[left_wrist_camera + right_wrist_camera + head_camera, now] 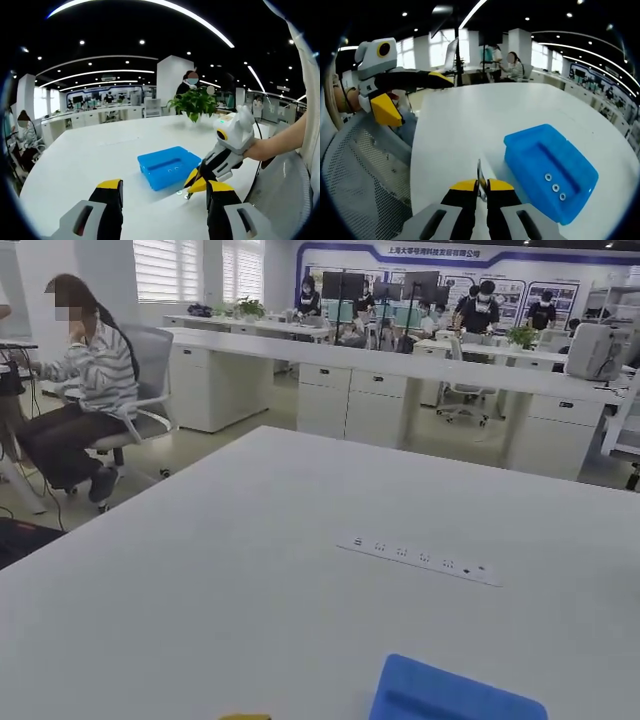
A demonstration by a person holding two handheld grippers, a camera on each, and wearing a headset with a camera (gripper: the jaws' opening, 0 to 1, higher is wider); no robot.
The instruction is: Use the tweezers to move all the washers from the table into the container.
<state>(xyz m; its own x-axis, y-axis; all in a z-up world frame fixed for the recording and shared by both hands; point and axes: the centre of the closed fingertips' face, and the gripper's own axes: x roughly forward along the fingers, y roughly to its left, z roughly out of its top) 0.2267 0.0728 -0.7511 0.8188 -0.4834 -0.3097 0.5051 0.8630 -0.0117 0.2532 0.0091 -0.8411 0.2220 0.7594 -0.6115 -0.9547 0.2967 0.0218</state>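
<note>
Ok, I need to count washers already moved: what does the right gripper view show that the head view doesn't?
Right gripper view, not head: three washers lying in the blue container, tweezers shut in the right claw, the open left claw. Head view, not right gripper: a power strip on the table. Both: the blue container and white table.

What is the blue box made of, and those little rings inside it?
The blue box looks like plastic: one even bright blue, a dull smooth skin and rounded corners. The three little rings look like metal, pale and slightly shiny against the blue, though they are too small to be sure.
</note>
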